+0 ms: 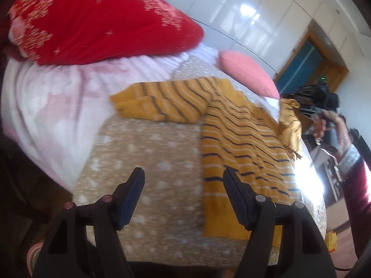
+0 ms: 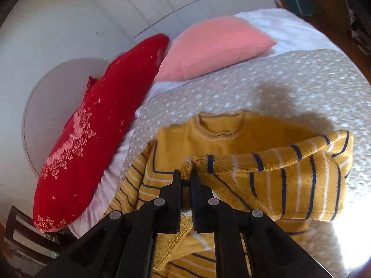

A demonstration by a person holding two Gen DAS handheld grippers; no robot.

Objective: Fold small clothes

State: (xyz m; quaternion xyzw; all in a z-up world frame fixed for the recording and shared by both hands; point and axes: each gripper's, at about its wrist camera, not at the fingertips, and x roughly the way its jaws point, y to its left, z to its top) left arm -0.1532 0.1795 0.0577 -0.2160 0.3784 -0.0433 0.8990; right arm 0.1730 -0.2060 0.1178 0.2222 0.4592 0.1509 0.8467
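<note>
Pinching sweater [image 2: 231, 139] sleeve [image 2: 266, 159], right gripper [image 2: 185, 178]; left gripper [image 1: 183, 180] gapes.

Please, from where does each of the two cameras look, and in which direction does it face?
Left wrist: sits behind the open left gripper, low at the bed's edge, facing along the yellow striped sweater; the person's right hand shows.
Right wrist: sits behind the right gripper, shut on a sleeve, facing the sweater's collar.
Shared: sweater, red pillow, pink pillow, dotted blanket.
</note>
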